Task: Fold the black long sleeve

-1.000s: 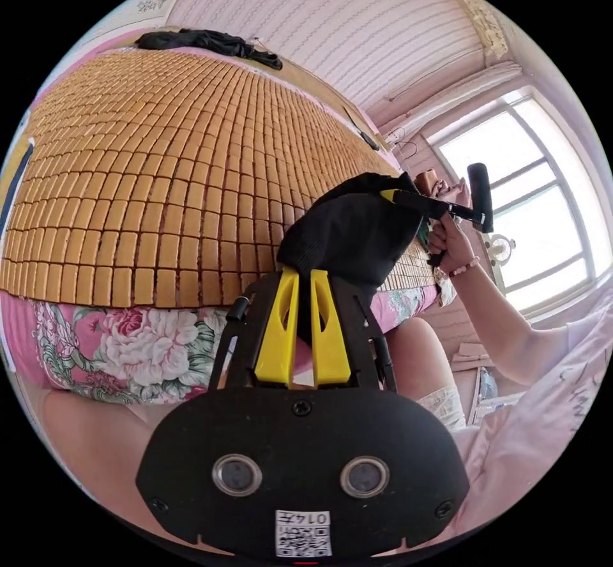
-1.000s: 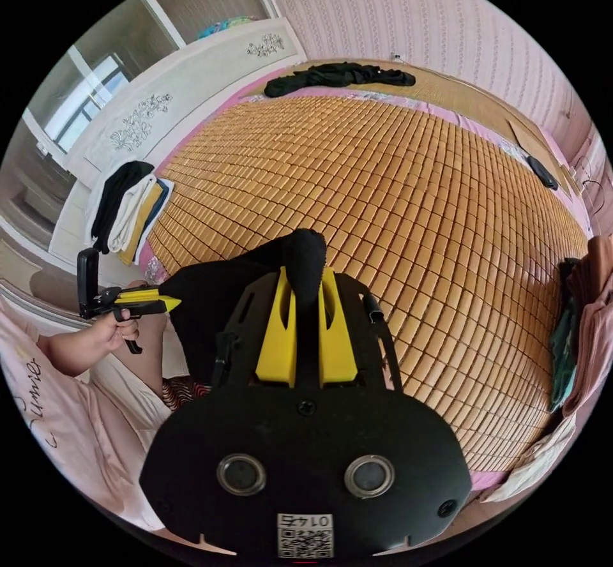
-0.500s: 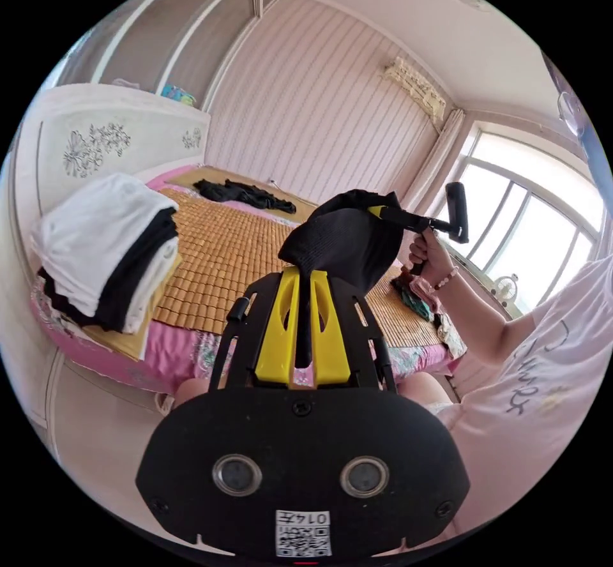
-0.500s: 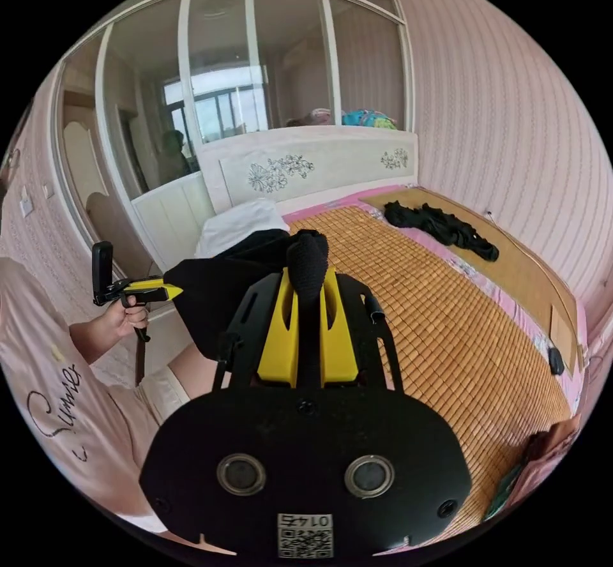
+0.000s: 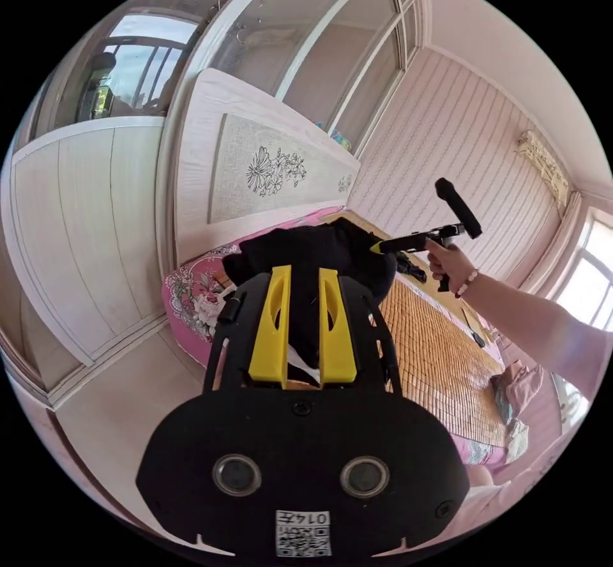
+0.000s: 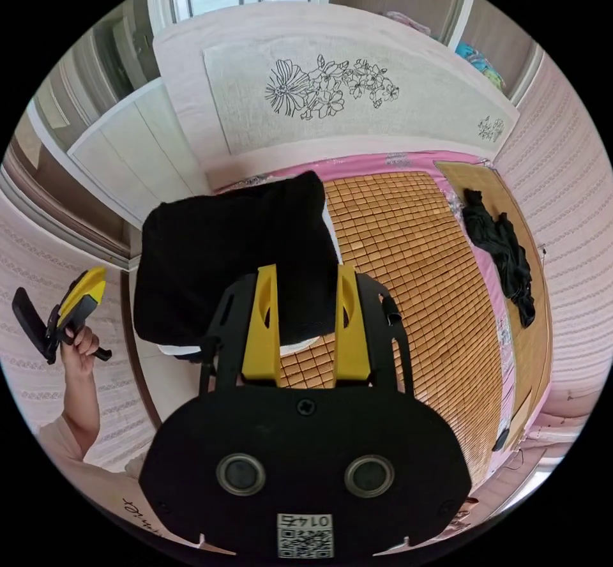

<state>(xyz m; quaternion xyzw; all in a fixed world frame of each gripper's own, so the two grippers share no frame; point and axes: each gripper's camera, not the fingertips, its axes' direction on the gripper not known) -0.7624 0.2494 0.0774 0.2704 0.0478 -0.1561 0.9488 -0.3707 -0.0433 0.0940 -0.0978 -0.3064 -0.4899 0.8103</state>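
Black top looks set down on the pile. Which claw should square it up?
Right, probably. The right claw sits open, straddling the near edge of the black long sleeve, while the left claw is held off to the side, clear of the cloth.

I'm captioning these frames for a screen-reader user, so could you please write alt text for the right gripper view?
A folded black garment sits on a stack of clothes at the corner of a bed, with the right gripper open around its near edge. Beyond it stretch a bamboo mat, a second dark garment and a flower-patterned headboard.
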